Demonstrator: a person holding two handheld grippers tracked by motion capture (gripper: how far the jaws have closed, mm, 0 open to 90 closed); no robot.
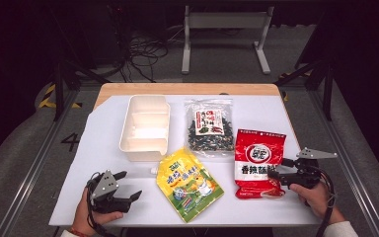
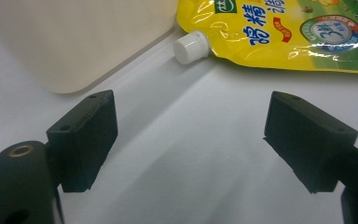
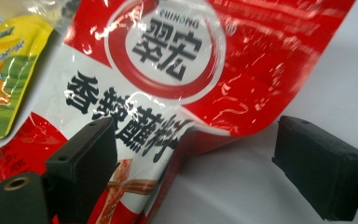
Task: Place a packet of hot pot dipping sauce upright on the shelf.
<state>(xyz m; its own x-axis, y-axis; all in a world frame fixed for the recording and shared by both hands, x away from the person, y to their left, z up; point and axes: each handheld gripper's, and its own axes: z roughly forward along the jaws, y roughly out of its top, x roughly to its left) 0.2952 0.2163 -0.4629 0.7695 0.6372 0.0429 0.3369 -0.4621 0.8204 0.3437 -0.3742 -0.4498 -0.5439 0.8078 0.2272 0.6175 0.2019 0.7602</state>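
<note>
A red and white snack bag lies flat at the table's right. My right gripper sits at the bag's right edge, jaws wide open. The bag's lifted edge reaches between them, and neither pad presses on it. A yellow spouted pouch lies in the middle front, its white cap pointing toward the white tray. My left gripper rests open near the front left, aimed at the cap, with bare table between its jaws.
A clear bag of dark dried food lies at the back, right of the tray. The tray has three compartments. The white table top ends close in front of both hands. A corner of the yellow pouch lies left of the red bag.
</note>
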